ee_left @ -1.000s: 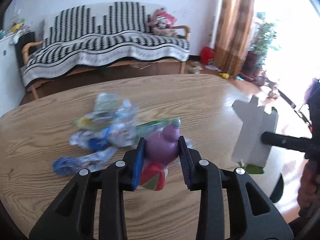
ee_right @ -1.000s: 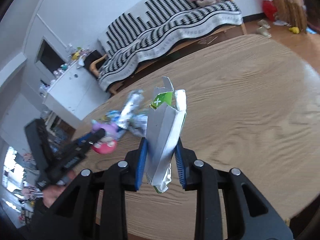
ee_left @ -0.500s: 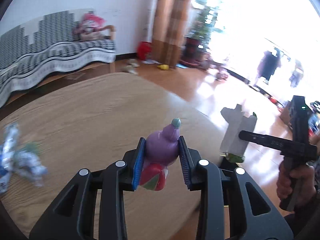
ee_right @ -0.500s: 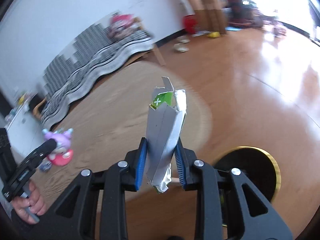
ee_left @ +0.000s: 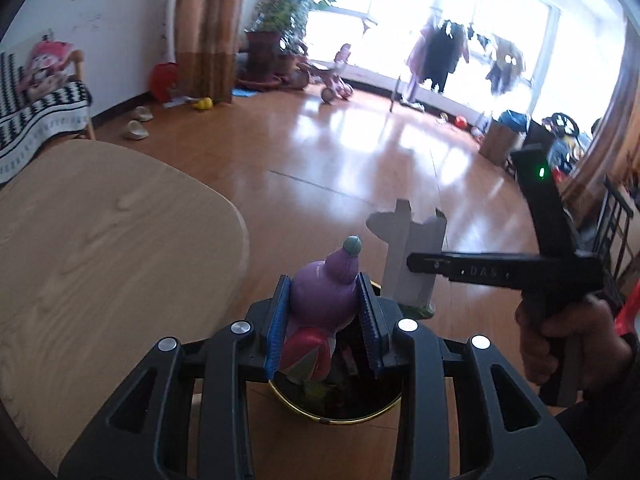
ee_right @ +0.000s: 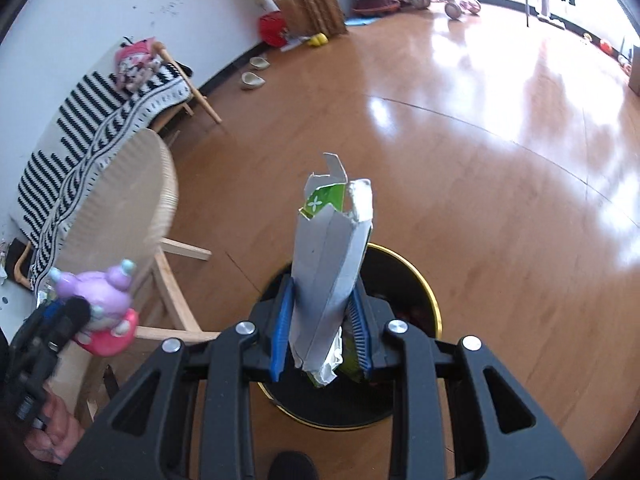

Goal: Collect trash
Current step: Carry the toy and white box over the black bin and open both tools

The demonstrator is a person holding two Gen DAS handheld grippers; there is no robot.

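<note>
Room: we see a polished wooden floor (ee_right: 500, 208) running to bright windows, with a brown curtain (ee_left: 208, 28) and potted plants (ee_left: 280, 20) by the wall.
Furniture: we note a sofa under a black-and-white striped cover (ee_right: 88, 128) against the white wall, and a light wooden table (ee_left: 100, 248) at the left of both views.
Trash bin: we find a black round bin with a gold rim (ee_right: 420, 292) on the floor beside the table; in the left wrist view only its near rim (ee_left: 340, 420) shows under the gripper.
Left gripper: our left gripper (ee_left: 324, 320) pinches a purple and pink toy figure (ee_left: 320, 304) between its blue pads (ee_left: 276, 328); both pads press on the figure's sides.
Toy figure position: we see it directly above the bin opening in the left wrist view; in the right wrist view it appears at the left (ee_right: 100, 312), next to the table leg.
Right gripper: our right gripper (ee_right: 322, 324) clamps a flattened grey carton with green print (ee_right: 332, 264); the carton stands upright, its torn top pointing away from the camera.
Carton position: we see it over the bin, its lower end hanging above the dark opening.
Hands: we see one hand (ee_left: 568, 340) on the right gripper's handle and one (ee_right: 52, 436) on the left gripper's.
</note>
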